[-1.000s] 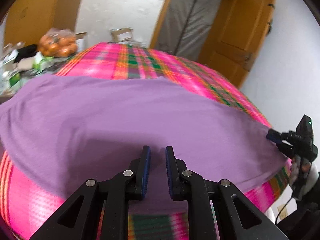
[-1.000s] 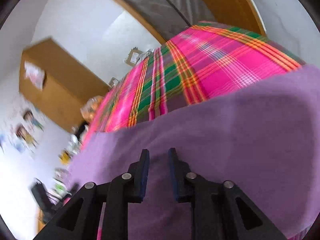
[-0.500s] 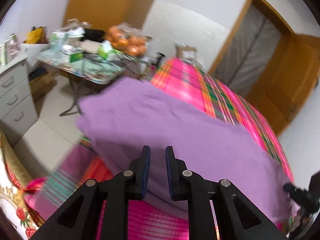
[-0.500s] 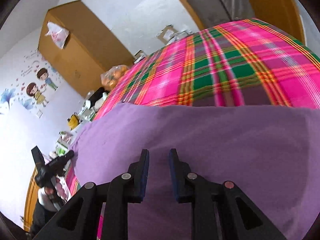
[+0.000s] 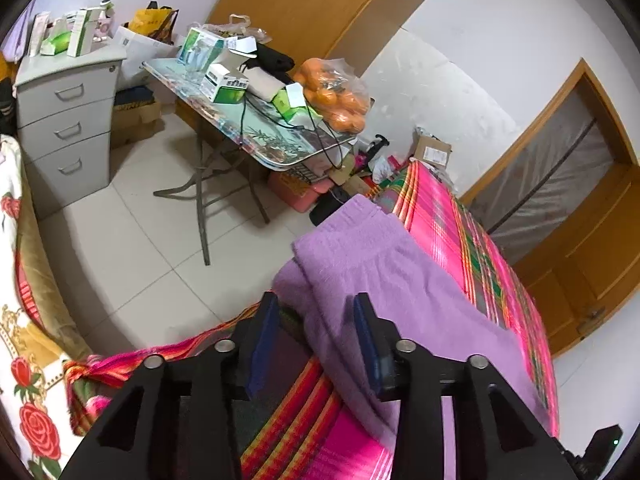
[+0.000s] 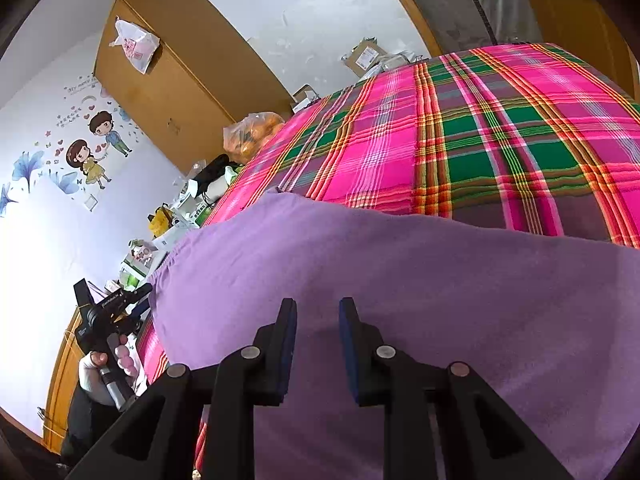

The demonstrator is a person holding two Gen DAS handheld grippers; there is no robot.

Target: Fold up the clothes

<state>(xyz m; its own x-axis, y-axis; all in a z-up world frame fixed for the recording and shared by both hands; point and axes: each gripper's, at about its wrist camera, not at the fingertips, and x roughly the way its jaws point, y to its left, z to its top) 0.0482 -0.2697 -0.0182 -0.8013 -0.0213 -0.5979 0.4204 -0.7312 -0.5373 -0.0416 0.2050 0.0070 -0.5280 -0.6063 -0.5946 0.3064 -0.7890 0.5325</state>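
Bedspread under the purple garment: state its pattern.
The bedspread is a pink, green and orange plaid; right wrist view shows it best.

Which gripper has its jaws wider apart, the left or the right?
The left gripper: its jaws stand wide and are opening over the purple cloth's edge, while the right gripper shows a narrower gap.

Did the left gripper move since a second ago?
Yes. The left gripper has swung toward the end of the purple garment; the folding table, formerly at the frame's left edge, now fills the middle. Its jaws are opening, not pressing the cloth.
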